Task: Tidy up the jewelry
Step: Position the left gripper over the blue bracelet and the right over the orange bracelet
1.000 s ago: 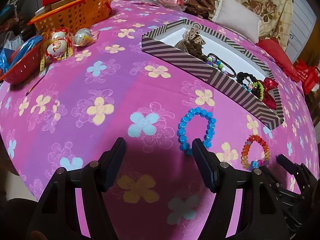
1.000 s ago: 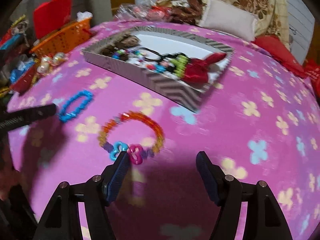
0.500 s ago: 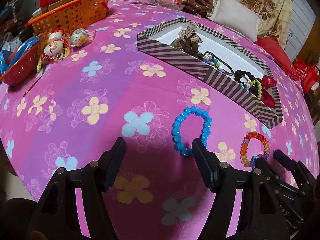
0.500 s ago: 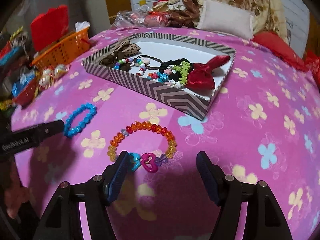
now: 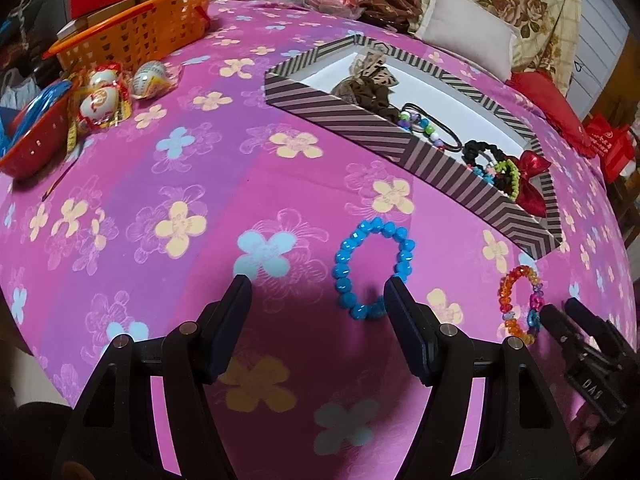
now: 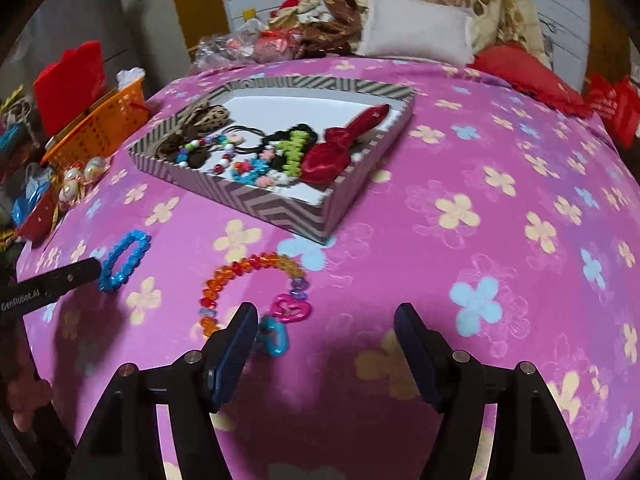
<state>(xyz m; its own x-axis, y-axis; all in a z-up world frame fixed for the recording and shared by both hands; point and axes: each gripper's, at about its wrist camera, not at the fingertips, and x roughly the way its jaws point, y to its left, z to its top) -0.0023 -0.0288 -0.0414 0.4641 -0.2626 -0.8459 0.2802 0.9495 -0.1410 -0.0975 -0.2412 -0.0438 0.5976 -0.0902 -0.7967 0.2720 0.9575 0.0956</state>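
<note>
A blue bead bracelet (image 5: pixel 372 266) lies flat on the pink flowered cloth. My left gripper (image 5: pixel 318 294) stands open just short of it, its right finger beside the bracelet's near end. An orange and red bead bracelet (image 6: pixel 248 280) with pink and blue heart charms lies to the right. My right gripper (image 6: pixel 324 318) is open over it, the charms by its left finger, nothing clamped. The same bracelet (image 5: pixel 520 304) shows in the left wrist view next to the right gripper's fingers (image 5: pixel 560 320). A striped box (image 6: pixel 276 208) holds hair ties, beads and a red bow.
An orange basket (image 5: pixel 136 36), wrapped round ornaments (image 5: pixel 104 100) and a red bowl (image 5: pixel 28 148) sit at the far left. Cushions and bags pile up behind the box. The cloth falls away at the near and right edges.
The right gripper has shifted right and rolled, so the orange bracelet now lies off its left finger. The left gripper has stayed by the blue bracelet.
</note>
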